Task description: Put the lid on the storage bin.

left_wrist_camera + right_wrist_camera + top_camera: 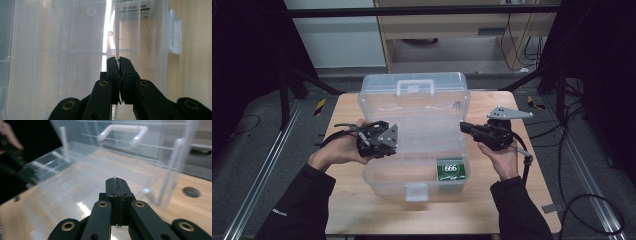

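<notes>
- Clear plastic storage box (pixel 414 150) at the middle of the high view, on the wooden worktop (pixel 347 205), lid (pixel 414 97) swung up and back toward the upper middle of the frame.
- White carry handle (pixel 415 86) on the raised lid; white latch (pixel 416 191) on the front wall, toward the lower middle of the frame.
- Green packet (pixel 451 170) printed "666" lying inside the box, in its lower-right corner.
- Left hand-held gripper (pixel 388 141) at the box's left wall, left of centre in the high view; in the left gripper view (pixel 118 61) jaws pinched narrow on the thin clear wall edge, which runs up between them.
- Right hand-held gripper (pixel 463 126) right of centre in the high view, tip at the box's right rim; in the right gripper view (pixel 116 181) jaws pressed fully together, nothing but a hairline seam between them, pointing over the open box, gripping nothing.
- Person's hands and dark sleeves (pixel 299 205) entering from the bottom corners of the high view.
</notes>
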